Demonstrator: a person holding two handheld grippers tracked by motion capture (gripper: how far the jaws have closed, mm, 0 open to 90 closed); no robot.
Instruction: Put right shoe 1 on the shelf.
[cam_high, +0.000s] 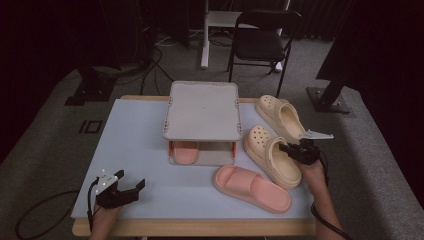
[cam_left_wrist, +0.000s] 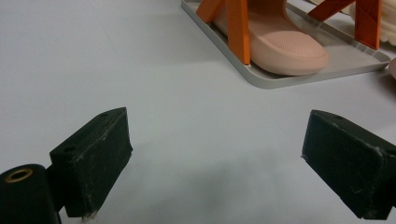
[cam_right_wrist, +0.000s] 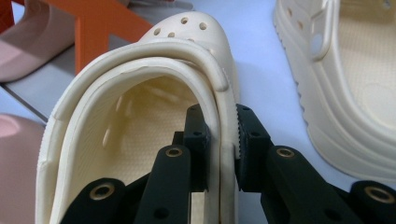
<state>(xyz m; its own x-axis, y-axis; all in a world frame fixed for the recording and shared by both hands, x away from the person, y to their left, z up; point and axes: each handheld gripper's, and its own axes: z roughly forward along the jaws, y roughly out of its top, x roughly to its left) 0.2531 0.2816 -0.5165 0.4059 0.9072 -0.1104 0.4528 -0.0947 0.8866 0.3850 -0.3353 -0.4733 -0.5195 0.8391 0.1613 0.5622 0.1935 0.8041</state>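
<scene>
Right gripper (cam_right_wrist: 223, 144) pinches near clog's (cam_high: 270, 155) side wall, right of the rack (cam_high: 202, 111). Left gripper (cam_high: 125, 190) spread, idle left-front of rack. Pink slide (cam_high: 252, 187) lies before rack.

1. Left hand-held gripper (cam_high: 131, 188) held low at the near left, jaws spread wide apart, nothing between them, pads (cam_left_wrist: 91, 154) clear of each other.
2. Left hand (cam_high: 102, 216) entering from the bottom edge, gripping the tool's body, cable trailing off to the left.
3. Right hand-held gripper (cam_high: 286, 147) at the right, pointing left and away, jaws pinched close together, one pad (cam_right_wrist: 198, 135) inside and one outside a thin wall.
4. Right forearm (cam_high: 325, 210) reaching up from the bottom right, grey three-cornered plate (cam_high: 316, 134) on top.
</scene>
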